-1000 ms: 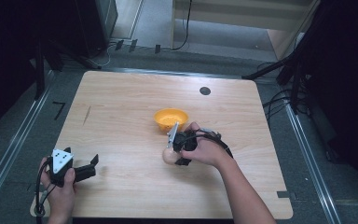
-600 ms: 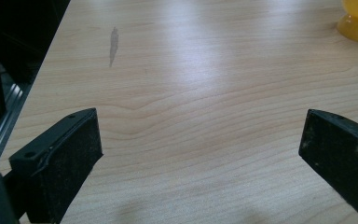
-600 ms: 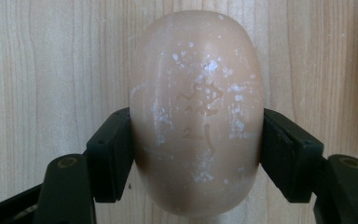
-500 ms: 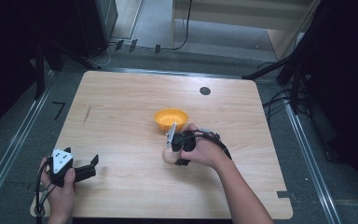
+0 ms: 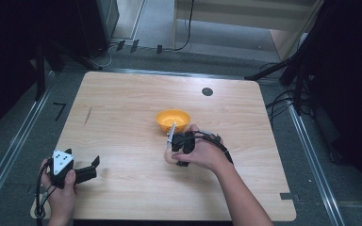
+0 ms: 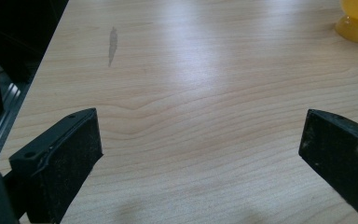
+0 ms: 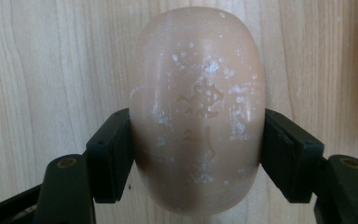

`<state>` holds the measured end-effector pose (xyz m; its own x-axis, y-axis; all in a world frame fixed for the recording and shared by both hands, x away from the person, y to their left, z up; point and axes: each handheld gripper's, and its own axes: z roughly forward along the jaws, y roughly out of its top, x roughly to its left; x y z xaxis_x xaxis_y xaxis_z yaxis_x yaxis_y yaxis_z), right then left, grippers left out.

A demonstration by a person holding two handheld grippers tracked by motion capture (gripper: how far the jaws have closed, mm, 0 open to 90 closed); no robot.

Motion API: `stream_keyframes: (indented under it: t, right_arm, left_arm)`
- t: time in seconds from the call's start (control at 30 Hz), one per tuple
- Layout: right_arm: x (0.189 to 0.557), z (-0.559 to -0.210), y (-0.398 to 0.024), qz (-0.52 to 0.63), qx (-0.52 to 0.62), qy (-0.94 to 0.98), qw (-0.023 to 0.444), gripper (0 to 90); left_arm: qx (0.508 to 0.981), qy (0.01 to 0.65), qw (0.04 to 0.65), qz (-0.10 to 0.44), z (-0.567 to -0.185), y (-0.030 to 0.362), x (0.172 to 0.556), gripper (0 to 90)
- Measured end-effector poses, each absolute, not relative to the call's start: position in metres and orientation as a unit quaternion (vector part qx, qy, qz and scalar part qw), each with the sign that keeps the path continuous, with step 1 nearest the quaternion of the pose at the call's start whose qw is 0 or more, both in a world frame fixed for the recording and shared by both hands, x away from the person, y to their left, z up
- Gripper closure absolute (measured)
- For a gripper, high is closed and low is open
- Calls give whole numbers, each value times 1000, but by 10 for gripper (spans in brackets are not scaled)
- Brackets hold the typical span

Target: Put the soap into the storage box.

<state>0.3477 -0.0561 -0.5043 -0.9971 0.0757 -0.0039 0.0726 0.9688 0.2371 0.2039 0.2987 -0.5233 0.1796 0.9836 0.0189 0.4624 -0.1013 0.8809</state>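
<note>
No change since the earlier frames: the right hand-held gripper [image 7: 196, 154] remains clamped on the tan egg-shaped object [image 7: 198, 107], near the orange bowl [image 5: 172, 119] at counter [image 5: 122, 108] centre. The left hand-held gripper [image 5: 90, 168] stays wide open at the near-left corner, so transfer appears not yet begun.

1 tabletop [image 5: 122, 117], 2 tongs: left tongs [image 5: 93, 168] jaws wide apart, right tongs [image 7: 196, 154] clamped on 1 beige soap bar [image 7: 198, 107], 1 orange bowl [image 5: 172, 120] just beyond right tongs, 1 black disc [image 5: 207, 92] farther beyond
</note>
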Motion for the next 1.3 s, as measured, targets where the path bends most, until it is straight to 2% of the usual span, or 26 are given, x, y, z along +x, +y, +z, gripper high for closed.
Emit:
stream_keyframes:
  t: [0.67, 1.3]
  right_arm:
    - [352, -505, -64, 145, 3, 989, 5, 330]
    - [367, -467, -71, 170, -3, 985, 15, 330]
  left_arm:
    - [665, 544, 390, 331, -523, 299, 204, 0]
    - [665, 543, 392, 330, -523, 299, 204, 0]
